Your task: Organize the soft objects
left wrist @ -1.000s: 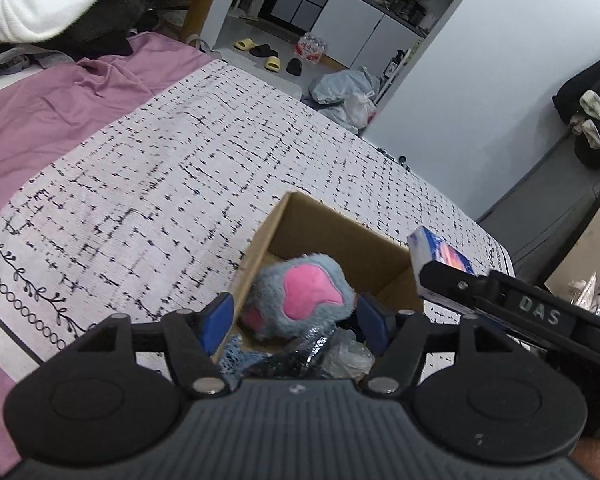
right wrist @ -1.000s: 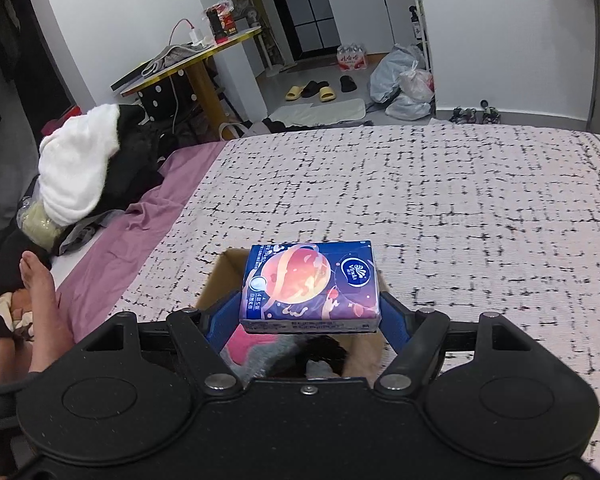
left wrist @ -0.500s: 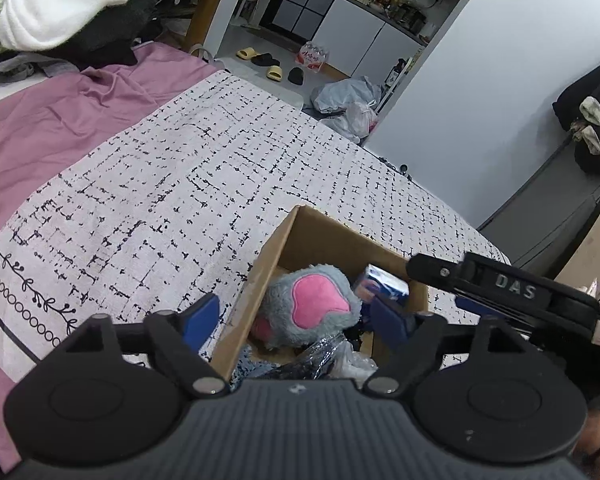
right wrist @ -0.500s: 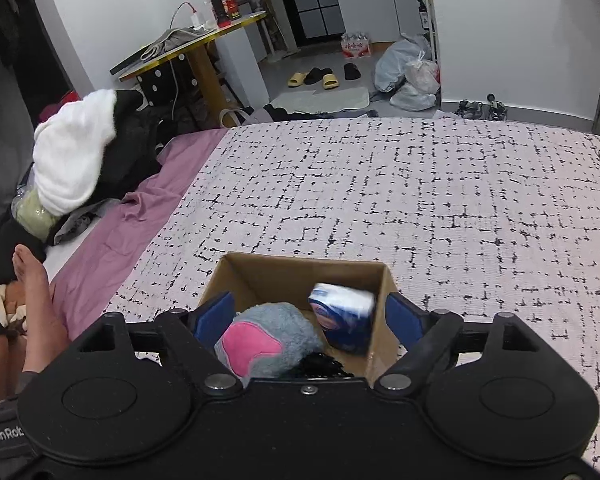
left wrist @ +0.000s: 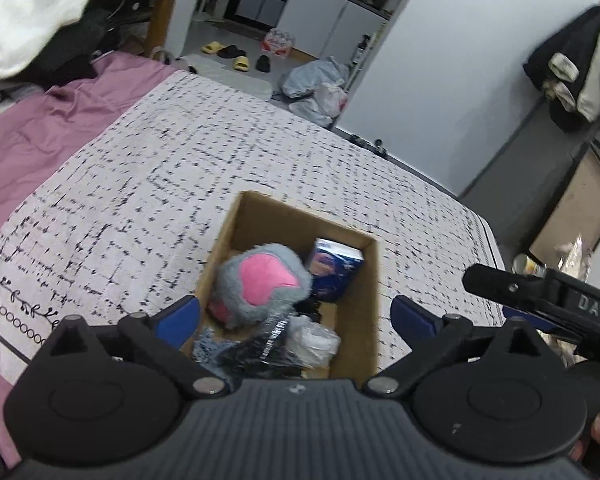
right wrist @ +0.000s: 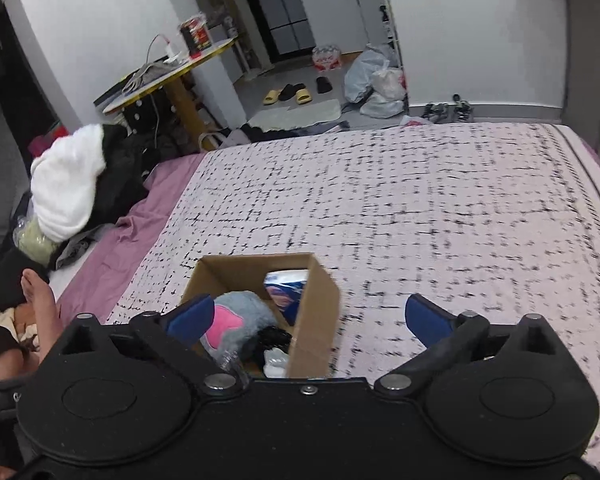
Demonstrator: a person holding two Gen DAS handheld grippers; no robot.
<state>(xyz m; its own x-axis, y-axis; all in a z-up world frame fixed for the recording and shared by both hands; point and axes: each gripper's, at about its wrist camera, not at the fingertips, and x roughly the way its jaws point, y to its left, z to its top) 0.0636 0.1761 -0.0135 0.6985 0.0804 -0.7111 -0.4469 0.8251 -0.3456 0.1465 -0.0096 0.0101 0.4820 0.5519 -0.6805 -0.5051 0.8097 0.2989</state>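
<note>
An open cardboard box (left wrist: 364, 308) stands on the bed; it also shows in the right wrist view (right wrist: 316, 320). Inside lie a grey plush with a pink patch (left wrist: 260, 284) (right wrist: 236, 320), a blue tissue pack (left wrist: 334, 270) (right wrist: 286, 292) on end, black items and a white bag (left wrist: 314, 340). My left gripper (left wrist: 296, 316) is open and empty above the box's near end. My right gripper (right wrist: 308, 314) is open and empty, over the box's right wall; its body shows at the right of the left wrist view (left wrist: 540, 300).
The bed has a white black-flecked blanket (right wrist: 440, 208) and a purple sheet (left wrist: 40, 128) on the left. A pile of white and black clothes (right wrist: 76, 184) lies at the far left. A person's bare foot (right wrist: 40, 304) rests at the left. A table (right wrist: 172, 76) and floor clutter lie beyond.
My right gripper opened and let go of the blue tissue pack, which dropped into the box beside the plush. Both grippers opened wider and pulled back; the right one shifted right.
</note>
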